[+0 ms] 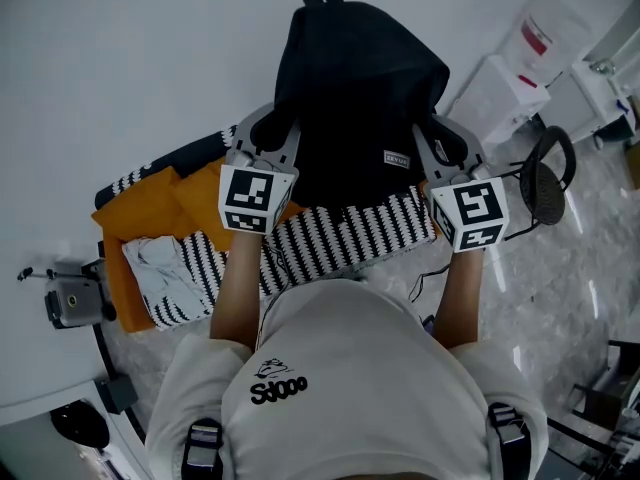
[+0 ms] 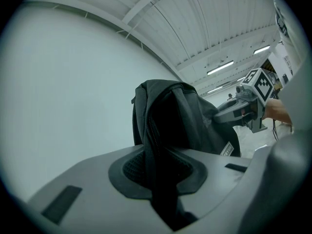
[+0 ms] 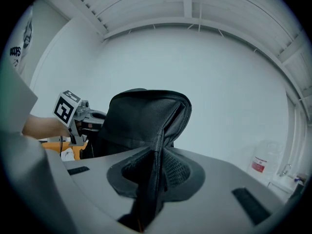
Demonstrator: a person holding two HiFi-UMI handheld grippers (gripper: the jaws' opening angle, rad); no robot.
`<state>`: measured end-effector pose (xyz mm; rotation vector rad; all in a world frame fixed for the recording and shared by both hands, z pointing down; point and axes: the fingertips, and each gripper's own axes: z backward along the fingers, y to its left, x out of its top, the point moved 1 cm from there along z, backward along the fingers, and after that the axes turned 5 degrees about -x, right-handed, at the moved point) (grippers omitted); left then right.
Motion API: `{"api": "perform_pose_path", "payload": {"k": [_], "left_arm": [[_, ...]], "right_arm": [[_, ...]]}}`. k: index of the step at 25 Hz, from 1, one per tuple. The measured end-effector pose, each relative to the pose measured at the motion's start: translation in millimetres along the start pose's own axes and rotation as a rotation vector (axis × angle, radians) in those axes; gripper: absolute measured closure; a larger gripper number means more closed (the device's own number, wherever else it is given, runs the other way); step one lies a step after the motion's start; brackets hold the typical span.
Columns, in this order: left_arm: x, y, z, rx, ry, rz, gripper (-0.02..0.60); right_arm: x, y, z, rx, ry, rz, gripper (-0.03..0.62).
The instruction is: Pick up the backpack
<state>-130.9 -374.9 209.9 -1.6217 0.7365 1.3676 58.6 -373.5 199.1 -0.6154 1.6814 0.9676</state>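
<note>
Two claws grip one black backpack (image 1: 355,98), which stands upright in the upper centre of the head view, its top loop towards the top edge of the frame. The left claw (image 1: 268,133) takes the bag's left side and the right claw (image 1: 442,140) its right side, each at about mid-height; the marker cubes and the person's forearms lie just below them in the frame.

In the left gripper view, the left claw (image 2: 158,168) is nearly closed, with a dark fold of the backpack (image 2: 180,116) pinched between its ribbed pads. The bag rises centre frame, and the other claw (image 2: 243,106) shows at centre right.

In the right gripper view, the right claw (image 3: 153,172) is likewise nearly closed, clamped on a seam of the backpack (image 3: 141,116) beside a zip line. The opposite claw (image 3: 78,113) appears at centre left.

In the head view, the bag's lower edge meets a black-and-white striped cloth (image 1: 350,233) running across mid-frame; whether the bag rests on it cannot be told. An orange cloth (image 1: 150,208) lies at centre left, touching the striped cloth. A clear container with a red label (image 1: 540,33) sits at upper right, well apart from the bag, and a dark stool (image 1: 545,183) stands at centre right.
</note>
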Motion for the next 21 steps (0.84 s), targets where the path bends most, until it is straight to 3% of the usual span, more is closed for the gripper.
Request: {"api": "perform_pose_path", "payload": {"k": [21], "left_arm": [[-7, -11, 20, -0.004, 0.029, 0.026, 0.509]], "right_arm": [[-6, 17, 16, 0.028, 0.027, -0.001, 0.511]]}}
